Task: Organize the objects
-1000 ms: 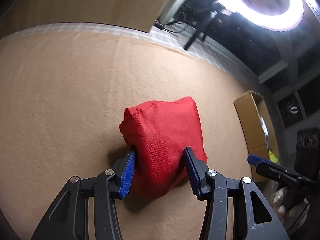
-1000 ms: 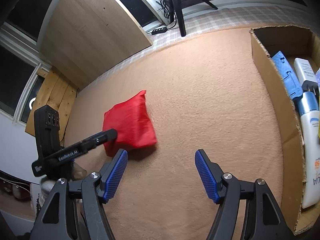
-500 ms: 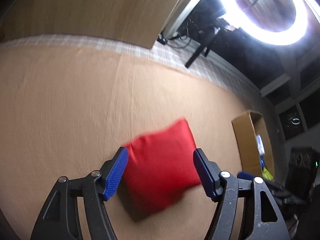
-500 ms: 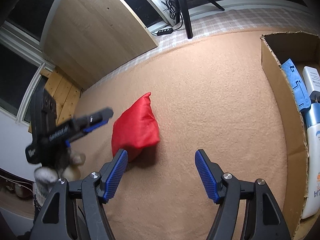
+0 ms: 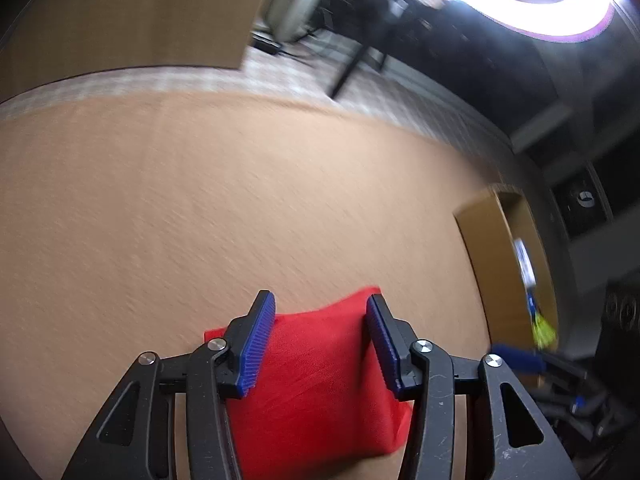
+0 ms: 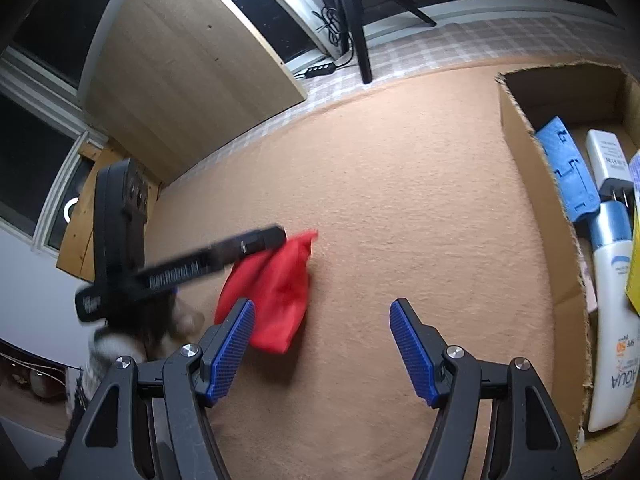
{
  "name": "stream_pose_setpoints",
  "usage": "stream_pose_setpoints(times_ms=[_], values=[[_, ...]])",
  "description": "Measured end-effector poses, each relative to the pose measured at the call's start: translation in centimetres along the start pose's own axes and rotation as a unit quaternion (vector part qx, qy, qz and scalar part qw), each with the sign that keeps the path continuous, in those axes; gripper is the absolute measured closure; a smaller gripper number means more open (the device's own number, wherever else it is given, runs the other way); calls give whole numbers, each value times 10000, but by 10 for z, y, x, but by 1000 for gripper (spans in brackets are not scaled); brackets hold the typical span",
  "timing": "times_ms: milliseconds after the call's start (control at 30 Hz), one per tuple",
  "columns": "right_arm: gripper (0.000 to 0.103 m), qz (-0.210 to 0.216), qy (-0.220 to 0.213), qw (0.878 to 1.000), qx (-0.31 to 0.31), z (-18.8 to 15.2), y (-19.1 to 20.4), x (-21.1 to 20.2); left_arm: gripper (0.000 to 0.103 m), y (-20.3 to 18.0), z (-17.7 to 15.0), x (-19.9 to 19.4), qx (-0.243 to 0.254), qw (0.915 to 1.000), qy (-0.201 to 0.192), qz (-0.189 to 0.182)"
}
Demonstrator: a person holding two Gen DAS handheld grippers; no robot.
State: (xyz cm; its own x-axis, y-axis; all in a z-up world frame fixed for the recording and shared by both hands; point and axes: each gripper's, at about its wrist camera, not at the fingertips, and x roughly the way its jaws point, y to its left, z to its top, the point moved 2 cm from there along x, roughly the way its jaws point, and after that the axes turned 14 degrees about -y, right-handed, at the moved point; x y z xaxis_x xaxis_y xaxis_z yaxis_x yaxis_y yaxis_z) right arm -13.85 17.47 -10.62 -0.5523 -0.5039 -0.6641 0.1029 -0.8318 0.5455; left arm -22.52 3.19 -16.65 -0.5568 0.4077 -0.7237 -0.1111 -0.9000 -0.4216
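The left gripper [image 5: 318, 340], black-armed with ribbed blue pads, has just been closing, and its jaws now press on either side of a soft red fabric pouch [image 5: 320, 384], which bulges between them and spreads out below toward the camera. Seen from the right wrist view, the same red fabric pouch [image 6: 276, 292] hangs crumpled from the tip of the left gripper [image 6: 276, 238], just over the tan carpet-like surface [image 6: 400, 200]; whether its lower corner still touches the surface cannot be told (the left view is smeared with motion blur). The right gripper [image 6: 322, 350] hovers over bare carpet with its blue pads well apart and nothing between them; the pouch lies just beyond its left pad. Along the right edge of that view stands an open brown cardboard box [image 6: 520, 148] holding a blue flat plastic piece [image 6: 568, 172], a white tube with a blue cap [image 6: 612, 312] and a smaller white bottle [image 6: 606, 156]. In the left view the cardboard box [image 5: 488, 240] sits well apart from the pouch.
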Motion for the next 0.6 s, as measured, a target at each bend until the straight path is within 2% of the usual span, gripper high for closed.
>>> stream_pose_setpoints(times_ms=[167, 200, 233, 300, 367, 433, 600], values=[[37, 75, 141, 9998, 108, -9, -5, -2, 51, -17, -32, -8, -5, 10000, 14, -85], [37, 86, 166, 9998, 109, -11, -4, -2, 48, -19, -35, -10, -8, 10000, 6, -68], [37, 115, 197, 9997, 121, -14, -4, -2, 35, -18, -38, -16, -46, 10000, -15, -13], [37, 172, 240, 9994, 173, -19, -3, -1, 23, -13, -41, -33, -130, 9997, -199, 107], [37, 240, 295, 9990, 228, -23, 0, 1, 21, -5, -45, -57, -127, 9986, -461, 208], [37, 310, 367, 9985, 269, -27, 3, 6, 17, 8, -51, -73, -226, 9980, -533, 257], [37, 418, 543, 9971, 339, -31, 11, 20, 17, 29, -69, -80, -365, 9988, -272, 153]])
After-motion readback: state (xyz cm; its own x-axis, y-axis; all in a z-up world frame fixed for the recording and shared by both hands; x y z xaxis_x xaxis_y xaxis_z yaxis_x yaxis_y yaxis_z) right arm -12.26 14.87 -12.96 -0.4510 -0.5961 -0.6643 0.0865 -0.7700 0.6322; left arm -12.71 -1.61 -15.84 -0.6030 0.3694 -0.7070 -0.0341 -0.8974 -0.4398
